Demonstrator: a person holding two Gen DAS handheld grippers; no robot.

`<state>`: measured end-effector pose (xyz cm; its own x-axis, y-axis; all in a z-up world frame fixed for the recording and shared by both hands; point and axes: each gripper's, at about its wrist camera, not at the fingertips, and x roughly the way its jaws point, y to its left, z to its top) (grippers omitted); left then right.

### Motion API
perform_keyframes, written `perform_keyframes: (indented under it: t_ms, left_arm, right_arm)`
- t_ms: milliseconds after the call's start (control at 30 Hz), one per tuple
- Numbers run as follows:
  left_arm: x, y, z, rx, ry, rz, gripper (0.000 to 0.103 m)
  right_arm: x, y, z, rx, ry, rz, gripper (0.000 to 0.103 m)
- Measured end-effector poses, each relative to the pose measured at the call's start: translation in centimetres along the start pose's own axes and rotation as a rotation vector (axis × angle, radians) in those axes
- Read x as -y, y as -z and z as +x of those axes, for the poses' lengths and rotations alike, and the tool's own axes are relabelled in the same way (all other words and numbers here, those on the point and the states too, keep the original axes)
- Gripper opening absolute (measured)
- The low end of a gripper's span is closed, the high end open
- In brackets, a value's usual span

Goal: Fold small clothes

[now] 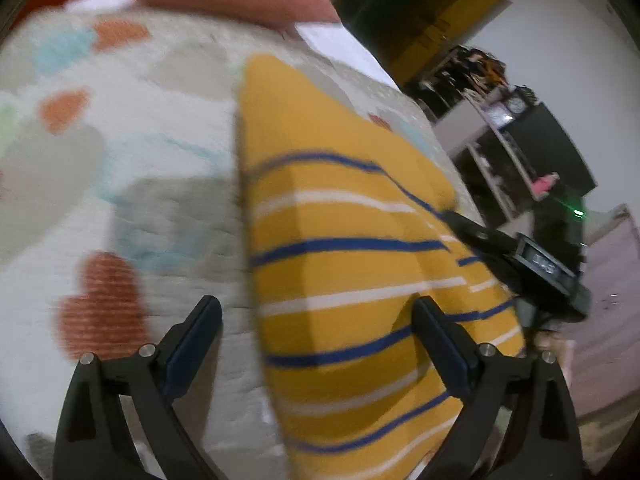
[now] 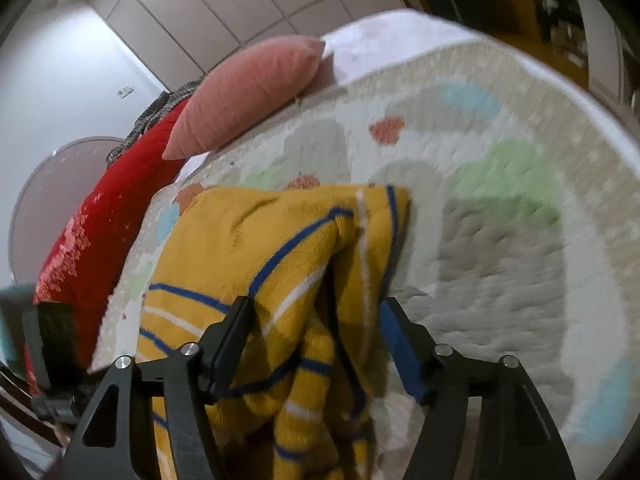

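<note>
- Mustard-yellow knitted garment with blue and white stripes [image 1: 344, 264], lying on the pastel quilted bed cover [image 1: 120, 152] for folding.
- Left gripper [image 1: 318, 344]: fingers wide apart, empty.
- Right gripper [image 2: 316, 344]: fingers apart astride a loose fold.

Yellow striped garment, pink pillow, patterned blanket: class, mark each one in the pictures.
Yellow striped garment [image 1: 340, 272]: left wrist view, flat middle panel.
Pink pillow [image 2: 256, 92]: right wrist view, centre of its side.
Patterned blanket [image 2: 500, 240]: right wrist view, bare grey patch.
</note>
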<state>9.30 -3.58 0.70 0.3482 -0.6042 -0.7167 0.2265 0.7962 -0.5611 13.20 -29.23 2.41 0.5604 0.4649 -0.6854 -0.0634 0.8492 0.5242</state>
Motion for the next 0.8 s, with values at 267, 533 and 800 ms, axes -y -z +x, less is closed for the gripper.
perform_keyframes:
  t_ms: [267, 533, 800]
  left_arm:
    - [3.3, -1.0, -2.4, 0.003, -0.044, 0.086, 0.05]
    - [4.3, 0.8, -1.2, -0.014, -0.229, 0.117, 0.063]
    - [6.1, 6.7, -8.6, 0.194, -0.31, 0.176, 0.074]
  right_arm:
    - [0.4, -0.6, 0.7, -0.02, -0.231, 0.137, 0.041]
    - [-0.4, 0.1, 0.3, 0.0, -0.057, 0.054, 0.049]
    - [-1.7, 1.3, -7.0, 0.148, -0.018, -0.043, 0.053]
